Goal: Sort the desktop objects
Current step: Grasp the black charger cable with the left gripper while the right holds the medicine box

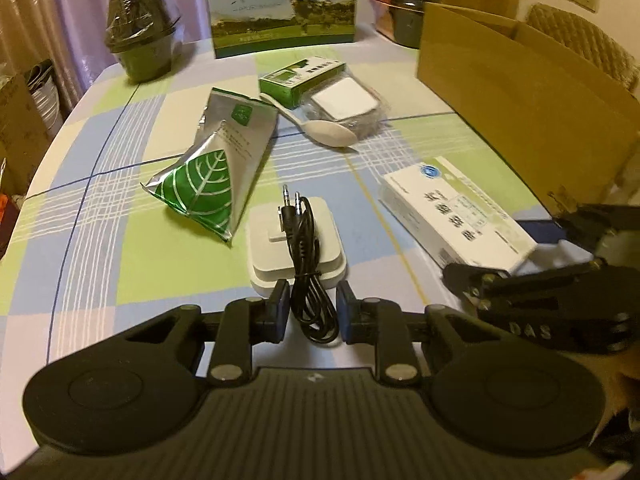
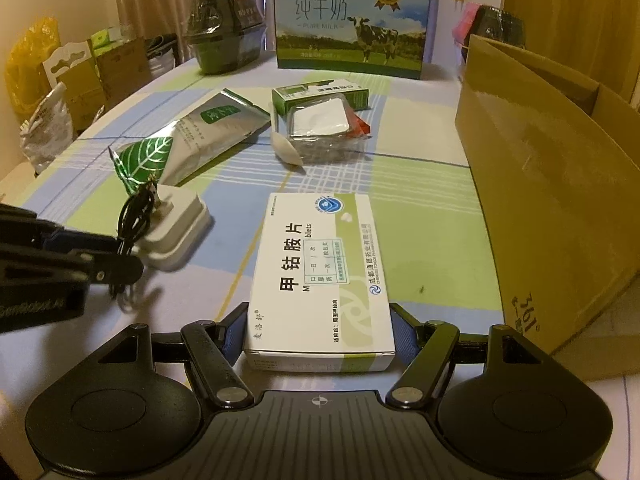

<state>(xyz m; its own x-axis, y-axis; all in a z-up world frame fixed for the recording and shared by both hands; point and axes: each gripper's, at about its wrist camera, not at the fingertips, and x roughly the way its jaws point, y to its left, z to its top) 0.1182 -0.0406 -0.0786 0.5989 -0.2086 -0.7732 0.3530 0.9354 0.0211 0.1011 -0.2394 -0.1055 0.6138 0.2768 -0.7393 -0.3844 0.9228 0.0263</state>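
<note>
Desktop objects are laid out on a checked tablecloth (image 1: pixel 120 264) of green, blue and white. Medicine box (image 2: pixel 320 276), white and green with printed characters, is lain flat at the near centre in the right wrist view; the right gripper (image 2: pixel 318 334) is set around its near end, jaws wide apart, blue pads standing just beside the box's two long sides, and contact cannot be told for certain. Black audio cable (image 1: pixel 306 264), coiled and tied, is draped over a white charger block (image 1: pixel 296 240), its two plugs pointing far; the left gripper (image 1: pixel 314 312) is placed astride the cable's near loop, jaws partly open, pads close on either side but no grip is seen. Silver foil pouch (image 1: pixel 216 168) with a green leaf print is lain to the left of the charger block. White plastic spoon (image 1: pixel 320 126) is found further off, beside a clear-wrapped white pack (image 1: pixel 346 106) and a small green carton (image 1: pixel 300 76). Milk carton case (image 2: pixel 352 24), printed with a cow, is stood at the far edge. Dark wrapped bowls (image 1: pixel 140 44) are stacked at the far left. Open cardboard box (image 2: pixel 552 184) is stood at the right, close to the medicine box.
</note>
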